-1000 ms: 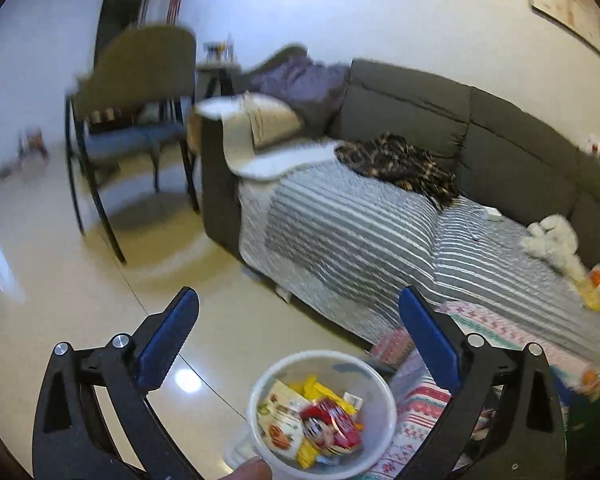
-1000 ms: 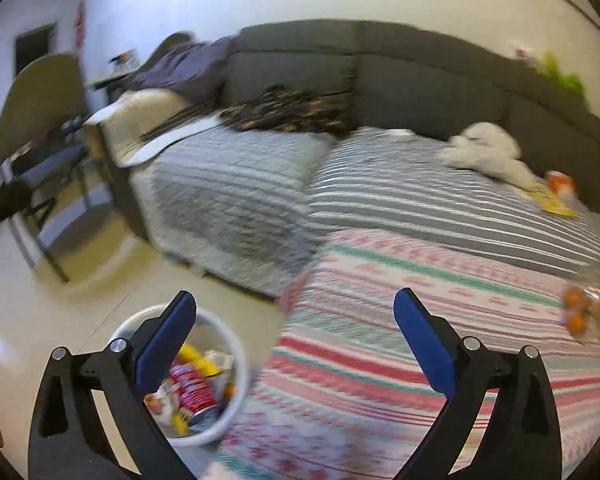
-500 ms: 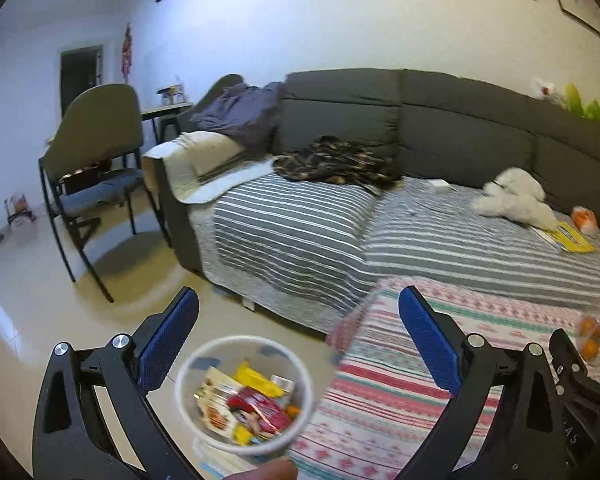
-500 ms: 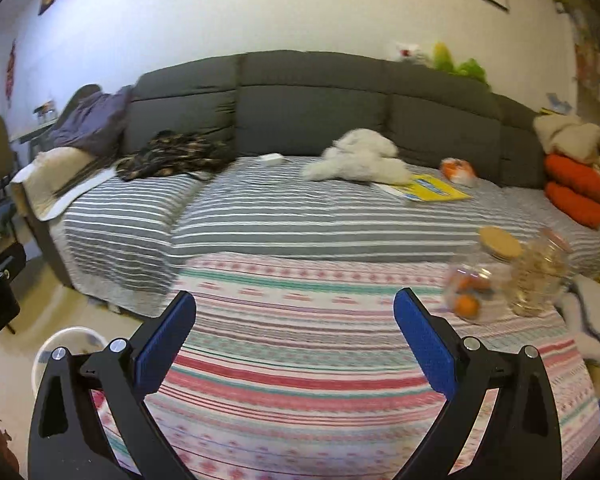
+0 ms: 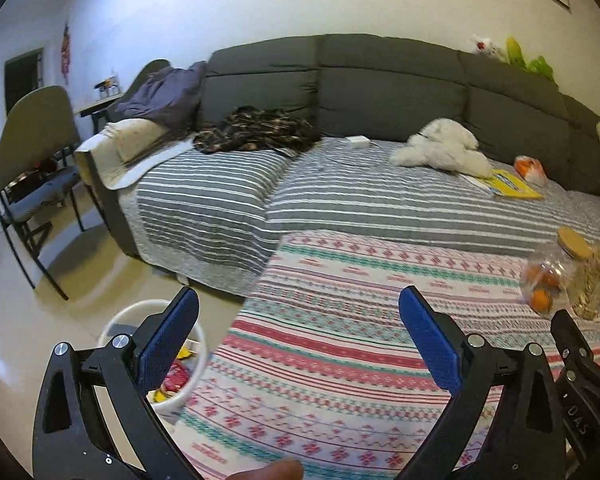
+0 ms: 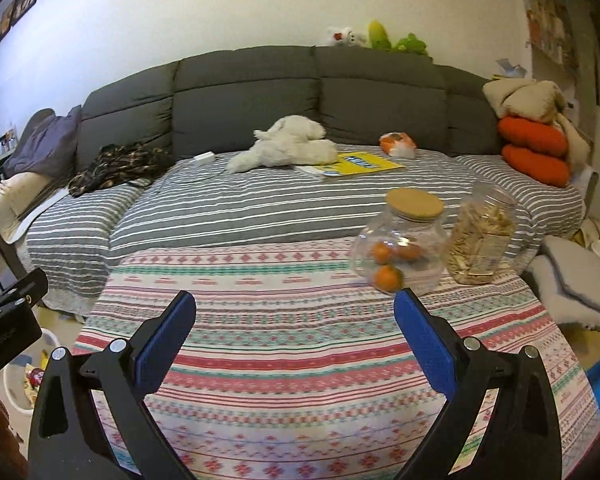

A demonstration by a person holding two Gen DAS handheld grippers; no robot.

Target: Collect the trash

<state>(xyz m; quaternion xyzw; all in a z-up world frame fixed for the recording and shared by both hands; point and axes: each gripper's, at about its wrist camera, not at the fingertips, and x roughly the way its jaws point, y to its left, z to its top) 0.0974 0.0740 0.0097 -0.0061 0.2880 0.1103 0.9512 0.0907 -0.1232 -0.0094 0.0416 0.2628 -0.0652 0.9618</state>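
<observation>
The patterned tablecloth (image 6: pixel 300 360) runs bare across most of its width; only its far right corner is taken up, by a round jar (image 6: pixel 400 248) with a cork lid holding oranges and, just beside it to the right, a second jar (image 6: pixel 482 240) filled with something pale and dry. Off the cloth's left edge the tiled floor (image 5: pixel 28 320) opens toward a chair (image 5: pixel 32 168) by the wall.

On that floor, close against the near left corner of the cloth, stands the white trash bucket (image 5: pixel 116 320), with bright wrappers (image 5: pixel 176 376) lying inside it. In the right wrist view only a sliver of its rim shows at the lower left.

Beyond the cloth's far edge a grey sofa (image 6: pixel 260 88) spreads across the room under a striped cover (image 6: pixel 240 208). On it lie a white plush toy (image 6: pixel 288 144), a yellow book (image 6: pixel 360 164), an orange bag (image 6: pixel 398 144) and a dark crumpled garment (image 6: pixel 116 164). Orange cushions (image 6: pixel 534 148) are stacked at the sofa's right end.

The left gripper (image 5: pixel 300 340) hangs over the near left part of the cloth, jaws spread wide and holding nothing, its left finger in front of the bucket. The right gripper (image 6: pixel 296 340) hovers over the middle of the cloth, jaws equally wide and empty, the tip of its right finger just short of the orange jar in the view.
</observation>
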